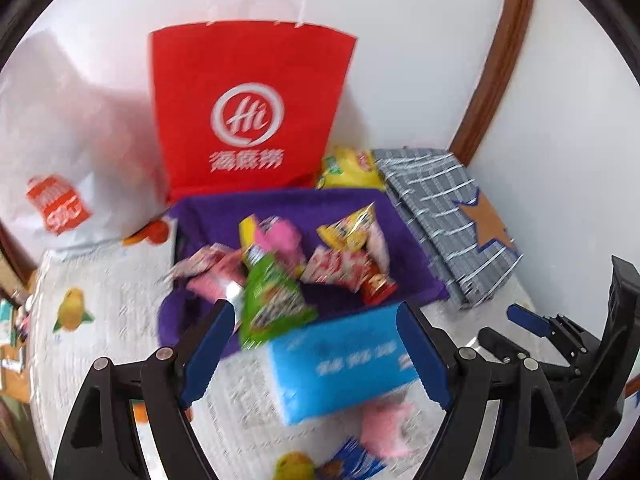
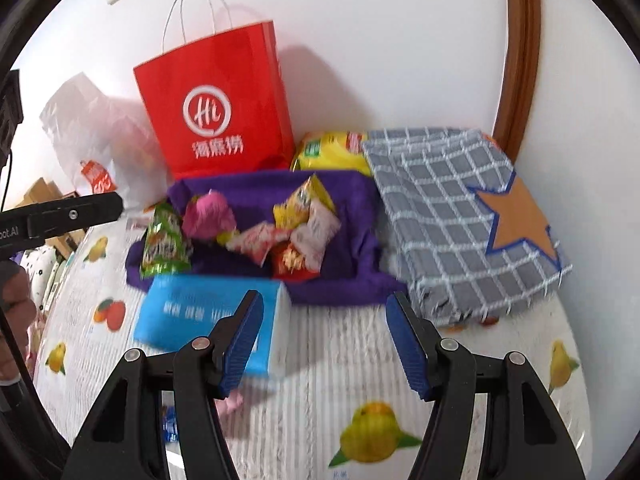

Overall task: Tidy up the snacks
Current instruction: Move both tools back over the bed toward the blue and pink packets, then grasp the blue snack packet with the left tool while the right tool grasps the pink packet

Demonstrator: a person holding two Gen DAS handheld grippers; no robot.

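Note:
A purple cloth basket point(image 1: 280, 204) point(image 2: 260, 184) holds several snack packets: pink, yellow and red-white ones. A green packet point(image 1: 272, 300) point(image 2: 164, 240) leans over its near left rim. A blue box point(image 1: 344, 360) point(image 2: 200, 312) lies on the tablecloth just in front of the basket. My left gripper point(image 1: 315, 307) hovers open above the box and the green packet, gripping nothing. My right gripper point(image 2: 324, 296) stands open over bare tablecloth to the right of the box, with nothing between its pads point(image 1: 528, 319). A pink packet point(image 1: 384, 424) point(image 2: 234, 402) and a small blue packet point(image 1: 352, 460) lie nearer to me.
A red paper bag point(image 2: 216, 112) and a white plastic bag point(image 2: 92, 136) stand against the wall behind the basket. A yellow chip bag point(image 2: 332, 152) lies behind it. A grey checked box with an orange star point(image 2: 460, 216) sits at the right. The tablecloth point(image 2: 340, 360) has fruit prints.

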